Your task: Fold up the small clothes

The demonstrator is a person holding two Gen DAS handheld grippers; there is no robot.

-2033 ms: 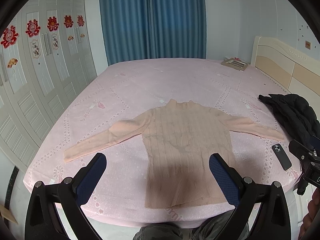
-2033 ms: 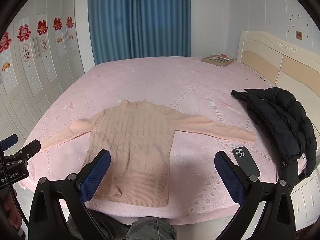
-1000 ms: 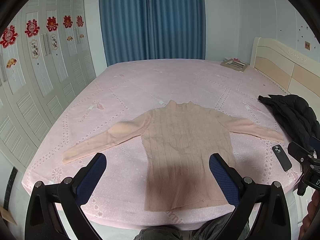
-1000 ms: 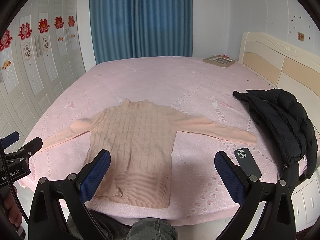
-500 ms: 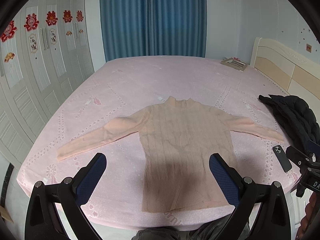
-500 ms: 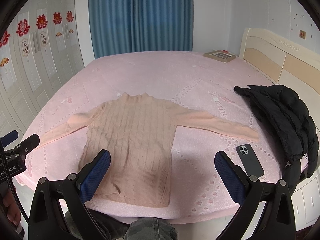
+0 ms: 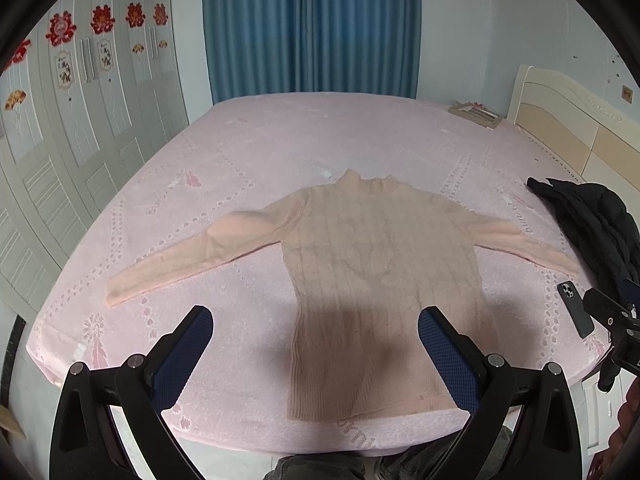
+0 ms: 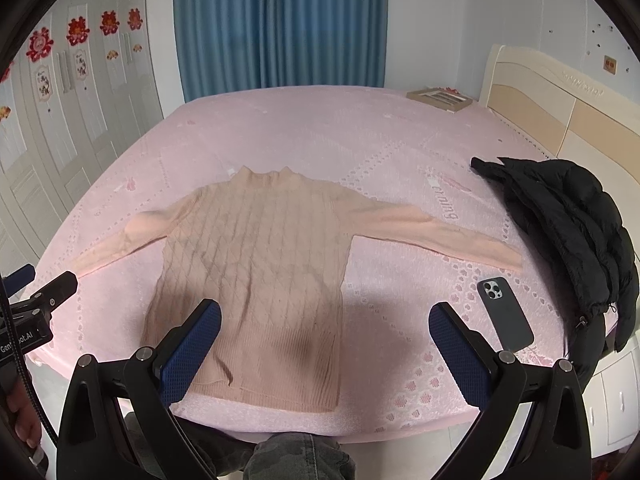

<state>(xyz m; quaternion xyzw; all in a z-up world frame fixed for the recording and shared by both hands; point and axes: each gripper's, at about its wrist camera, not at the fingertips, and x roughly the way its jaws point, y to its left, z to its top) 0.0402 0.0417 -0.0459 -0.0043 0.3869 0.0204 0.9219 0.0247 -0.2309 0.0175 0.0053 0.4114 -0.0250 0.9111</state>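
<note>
I've got both grippers, left gripper point(image 7: 312, 344) and right gripper point(image 8: 326, 338), spread wide and empty over the peach cable-knit sweater point(image 7: 380, 280) lying flat on the pink bed point(image 7: 280, 152), collar at 12 o'clock, left nearer.

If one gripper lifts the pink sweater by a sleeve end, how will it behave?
The pink sweater is a thin knit lying flat, so it will probably hang limp and stretch. Its sleeve should rise first and the body drag across the bed cover.
</note>
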